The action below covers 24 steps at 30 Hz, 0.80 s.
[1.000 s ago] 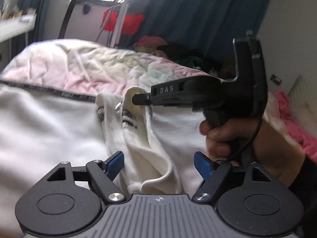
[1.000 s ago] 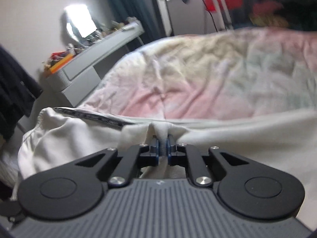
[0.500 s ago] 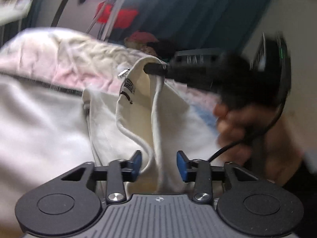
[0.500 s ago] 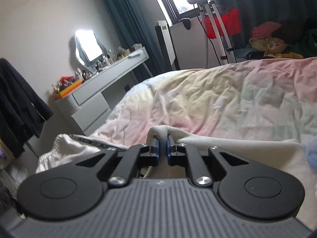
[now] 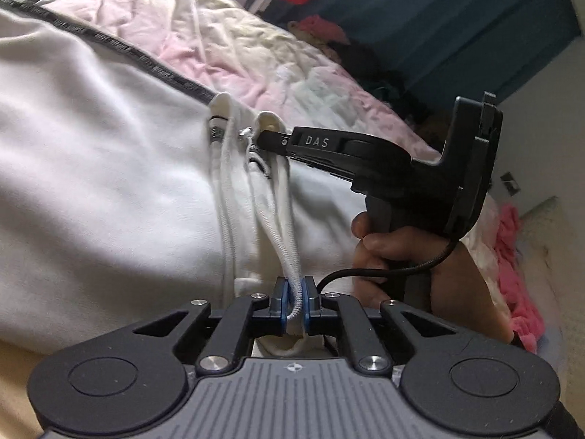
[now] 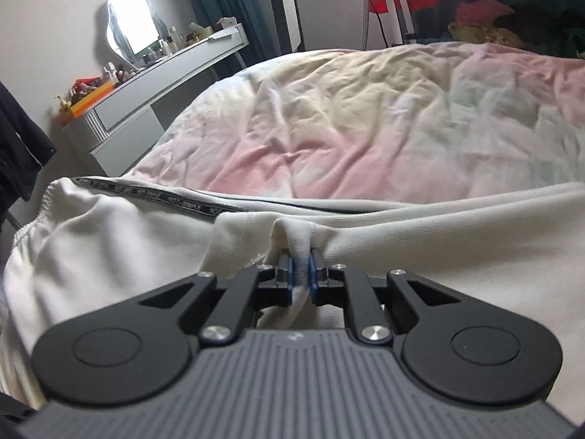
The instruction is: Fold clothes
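Left gripper [image 5: 293, 298]: pinches the white garment's [image 5: 91, 168] ribbed edge.
Right gripper [image 6: 299, 272]: pinches a garment fold, beyond the left gripper.
Bed [image 6: 365, 128]: under the garment.

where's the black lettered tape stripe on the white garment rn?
Right wrist view: the lettered stripe runs along the white garment far edge, left of the right gripper, against the pink bedsheet. Left wrist view: upper left.
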Each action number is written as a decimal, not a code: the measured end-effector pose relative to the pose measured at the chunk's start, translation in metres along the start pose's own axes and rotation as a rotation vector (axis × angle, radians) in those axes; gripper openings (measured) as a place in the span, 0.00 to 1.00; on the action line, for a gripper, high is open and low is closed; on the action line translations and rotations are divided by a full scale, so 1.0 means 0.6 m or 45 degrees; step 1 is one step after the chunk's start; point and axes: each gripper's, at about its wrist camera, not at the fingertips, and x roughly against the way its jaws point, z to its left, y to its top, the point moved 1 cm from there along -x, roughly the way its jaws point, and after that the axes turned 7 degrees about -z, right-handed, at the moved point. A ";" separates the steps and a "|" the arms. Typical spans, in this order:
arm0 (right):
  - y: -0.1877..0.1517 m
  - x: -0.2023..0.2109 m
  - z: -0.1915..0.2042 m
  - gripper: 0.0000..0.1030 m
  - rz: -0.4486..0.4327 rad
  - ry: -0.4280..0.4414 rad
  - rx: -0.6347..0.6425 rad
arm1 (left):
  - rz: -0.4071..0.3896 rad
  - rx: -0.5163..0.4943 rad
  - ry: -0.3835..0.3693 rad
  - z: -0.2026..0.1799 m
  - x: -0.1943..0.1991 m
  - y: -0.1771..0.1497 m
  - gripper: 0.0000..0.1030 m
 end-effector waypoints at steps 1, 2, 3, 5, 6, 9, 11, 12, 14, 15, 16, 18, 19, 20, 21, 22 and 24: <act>0.005 0.005 0.003 0.13 -0.002 -0.004 0.007 | -0.014 -0.011 -0.011 -0.002 0.002 0.001 0.15; 0.010 0.012 0.004 0.14 -0.004 -0.005 0.007 | -0.044 -0.034 0.003 -0.005 0.006 0.003 0.21; 0.014 0.022 0.005 0.15 -0.008 -0.005 0.001 | -0.074 -0.057 0.016 -0.008 0.011 0.004 0.30; 0.023 0.042 0.006 0.42 -0.016 -0.004 -0.011 | -0.135 -0.103 0.043 -0.014 0.019 0.006 0.49; 0.024 0.058 0.005 0.55 -0.031 0.000 -0.024 | -0.165 -0.127 0.057 -0.017 0.024 0.007 0.55; 0.024 0.109 0.003 0.70 -0.072 0.006 -0.040 | -0.252 -0.190 0.096 -0.025 0.036 0.010 0.62; 0.025 0.147 -0.001 0.70 -0.073 -0.045 -0.035 | -0.279 -0.183 0.117 -0.028 0.042 0.010 0.73; 0.024 0.168 -0.005 0.70 -0.081 -0.062 -0.049 | -0.295 -0.181 0.135 -0.027 0.041 0.012 0.80; 0.022 0.210 -0.013 0.70 -0.098 -0.097 -0.076 | -0.325 -0.176 0.171 -0.026 0.039 0.017 0.82; 0.021 0.231 -0.017 0.70 -0.108 -0.113 -0.090 | -0.328 -0.169 0.183 -0.025 0.033 0.024 0.82; 0.018 0.258 -0.020 0.70 -0.136 -0.117 -0.110 | -0.323 -0.159 0.186 -0.023 0.028 0.030 0.82; 0.007 0.309 -0.026 0.70 -0.196 -0.121 -0.157 | -0.320 -0.147 0.228 -0.021 0.017 0.044 0.83; -0.003 0.329 -0.030 0.70 -0.223 -0.122 -0.187 | -0.322 -0.145 0.263 -0.021 0.011 0.050 0.84; -0.014 0.344 -0.035 0.70 -0.236 -0.123 -0.219 | -0.322 -0.147 0.290 -0.021 0.004 0.056 0.84; -0.024 0.359 -0.040 0.70 -0.247 -0.125 -0.250 | -0.316 -0.168 0.291 -0.023 -0.008 0.063 0.84; -0.035 0.365 -0.046 0.71 -0.240 -0.132 -0.274 | -0.310 -0.189 0.292 -0.024 -0.020 0.071 0.84; -0.051 0.373 -0.056 0.71 -0.216 -0.148 -0.306 | -0.297 -0.232 0.294 -0.028 -0.044 0.085 0.84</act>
